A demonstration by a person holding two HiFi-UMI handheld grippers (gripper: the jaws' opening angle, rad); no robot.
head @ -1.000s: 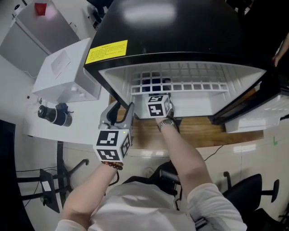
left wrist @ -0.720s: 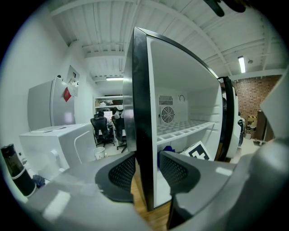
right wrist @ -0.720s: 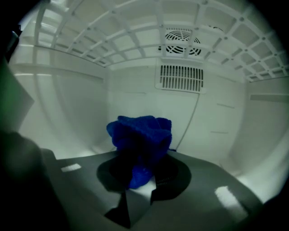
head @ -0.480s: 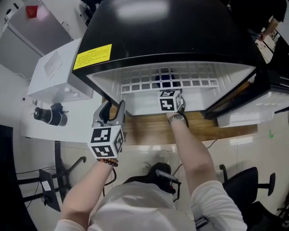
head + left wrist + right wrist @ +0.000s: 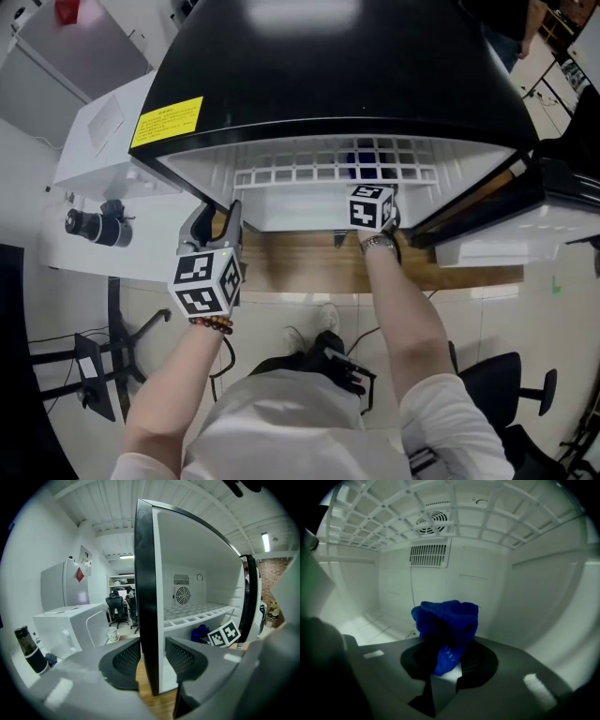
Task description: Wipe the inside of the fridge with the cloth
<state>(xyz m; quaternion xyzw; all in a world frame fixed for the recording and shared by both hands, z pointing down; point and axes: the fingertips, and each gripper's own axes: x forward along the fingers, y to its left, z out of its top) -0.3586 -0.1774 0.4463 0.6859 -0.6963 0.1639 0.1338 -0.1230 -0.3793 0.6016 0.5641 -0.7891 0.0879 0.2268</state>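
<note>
A black fridge (image 5: 328, 66) stands on a wooden table (image 5: 300, 267), its door (image 5: 525, 202) swung open to the right. A white box (image 5: 98, 141) sits just left of it, and a dark bottle (image 5: 89, 225) stands nearer on that side. Office chairs show on the floor below. Inside, a white grid shelf (image 5: 309, 173) spans the cabinet. A round fan (image 5: 431, 520) and a slotted vent (image 5: 429, 555) are set in the back wall.

The left gripper (image 5: 214, 225) is at the fridge's left front corner. Its jaws are half spread around the side wall (image 5: 145, 597), with a pad close against each face, pinching it.

The right gripper (image 5: 447, 660) reaches into the fridge under the shelf, toward the right side. Its jaws are pressed on the blue cloth (image 5: 445, 625), which bunches up above the pads. The cloth is near the back wall and floor; whether it touches them cannot be told.
</note>
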